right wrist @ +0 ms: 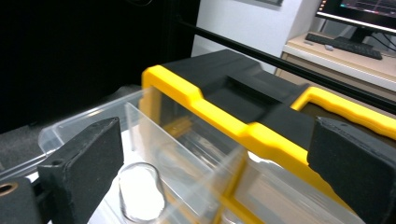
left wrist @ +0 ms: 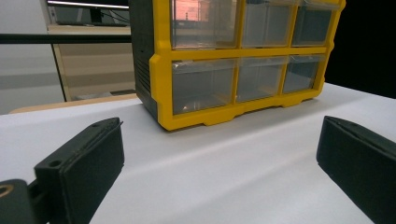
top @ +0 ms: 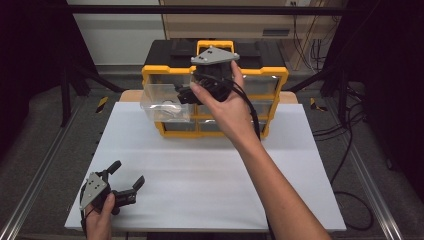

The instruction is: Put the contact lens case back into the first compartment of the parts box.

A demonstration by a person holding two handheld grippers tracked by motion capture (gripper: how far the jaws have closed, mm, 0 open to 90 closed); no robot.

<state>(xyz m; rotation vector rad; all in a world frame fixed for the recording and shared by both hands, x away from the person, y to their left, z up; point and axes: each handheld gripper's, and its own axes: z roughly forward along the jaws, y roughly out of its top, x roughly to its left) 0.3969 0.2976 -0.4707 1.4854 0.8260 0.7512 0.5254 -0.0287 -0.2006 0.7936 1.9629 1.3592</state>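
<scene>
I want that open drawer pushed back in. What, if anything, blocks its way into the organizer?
Nothing visible does. The clear drawer sticks out of the yellow organizer's upper-left slot. The right gripper hovers open over it, above a small clear ring lying in the drawer.

High view looks down the table; both gripper views face the yellow organizer (top: 215, 100) close up.

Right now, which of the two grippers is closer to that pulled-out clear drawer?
The right gripper: it hangs open just over the clear drawer. The left gripper rests far off at the table's near corner.
</scene>
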